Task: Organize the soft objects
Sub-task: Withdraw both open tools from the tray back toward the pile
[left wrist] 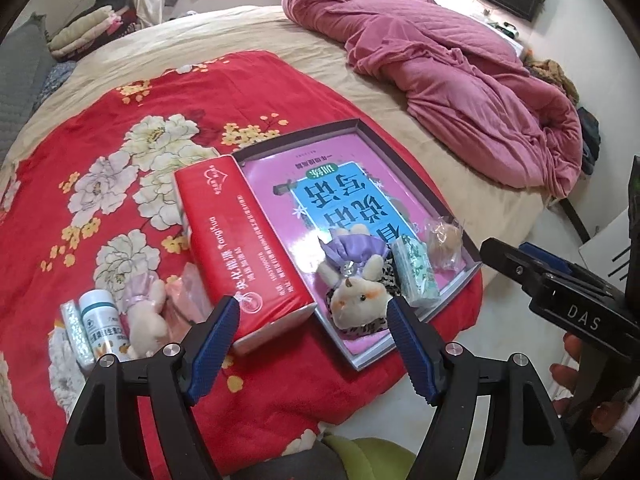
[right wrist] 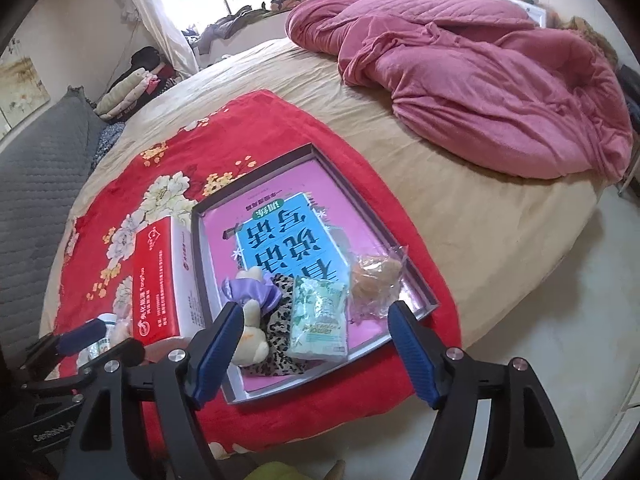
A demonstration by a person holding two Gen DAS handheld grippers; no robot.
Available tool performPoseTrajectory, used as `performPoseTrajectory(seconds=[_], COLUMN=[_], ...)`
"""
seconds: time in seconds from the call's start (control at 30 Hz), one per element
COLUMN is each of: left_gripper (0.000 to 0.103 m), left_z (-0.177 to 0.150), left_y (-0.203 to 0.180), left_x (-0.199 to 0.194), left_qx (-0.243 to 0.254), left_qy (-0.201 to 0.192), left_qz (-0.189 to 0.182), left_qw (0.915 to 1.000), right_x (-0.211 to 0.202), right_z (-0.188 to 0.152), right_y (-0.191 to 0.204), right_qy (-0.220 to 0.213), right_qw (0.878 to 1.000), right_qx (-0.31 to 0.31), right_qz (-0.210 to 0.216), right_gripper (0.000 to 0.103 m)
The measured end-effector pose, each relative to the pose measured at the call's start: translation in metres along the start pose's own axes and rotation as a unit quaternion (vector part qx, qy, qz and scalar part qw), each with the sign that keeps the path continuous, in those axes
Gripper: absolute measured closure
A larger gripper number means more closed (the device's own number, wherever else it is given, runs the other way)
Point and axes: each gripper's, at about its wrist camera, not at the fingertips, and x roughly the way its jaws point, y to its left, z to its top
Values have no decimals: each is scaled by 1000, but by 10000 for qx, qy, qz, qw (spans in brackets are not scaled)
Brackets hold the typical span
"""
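A shallow grey tray (left wrist: 416, 168) lined with a pink book lies on the red flowered blanket (left wrist: 120, 120). At the tray's near end sit a plush toy in a purple dress (left wrist: 356, 296), a leopard-print cloth (right wrist: 280, 344), a green tissue pack (left wrist: 414, 272) and a clear-wrapped brown item (left wrist: 442, 244). A red tissue pack (left wrist: 240, 248) lies along the tray's left side. Further left are a second plush toy in pink (left wrist: 146, 316) and a white bottle (left wrist: 102, 320). My left gripper (left wrist: 314, 302) hangs open above the red pack's near end. My right gripper (right wrist: 315, 308) hangs open over the green pack, touching nothing.
A crumpled pink quilt (left wrist: 460, 60) fills the bed's far right. A grey cushion (right wrist: 36, 184) and folded clothes (right wrist: 128, 88) lie at the far left. The bed edge drops to a pale floor (right wrist: 540, 320) on the right. A small silver pack (left wrist: 74, 332) lies by the bottle.
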Motion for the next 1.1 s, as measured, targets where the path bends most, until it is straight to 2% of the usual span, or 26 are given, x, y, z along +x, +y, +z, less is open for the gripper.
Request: performPoseTrajectory(seconds=[0.3, 1.1], left_gripper=[26, 26], left_z=[-14, -59], left_y=[16, 95], left_x=[-22, -86], left_qx=[-86, -742], left_qy=[-94, -497], left_qz=[15, 281], left_qw=[9999, 9956], right_x=[-24, -62], right_z=[-6, -18], right_y=[16, 111], right_qy=[-45, -206], right_qw=[9998, 9948], right_qx=[-144, -925], right_qz=[138, 365], right_gripper=[27, 27])
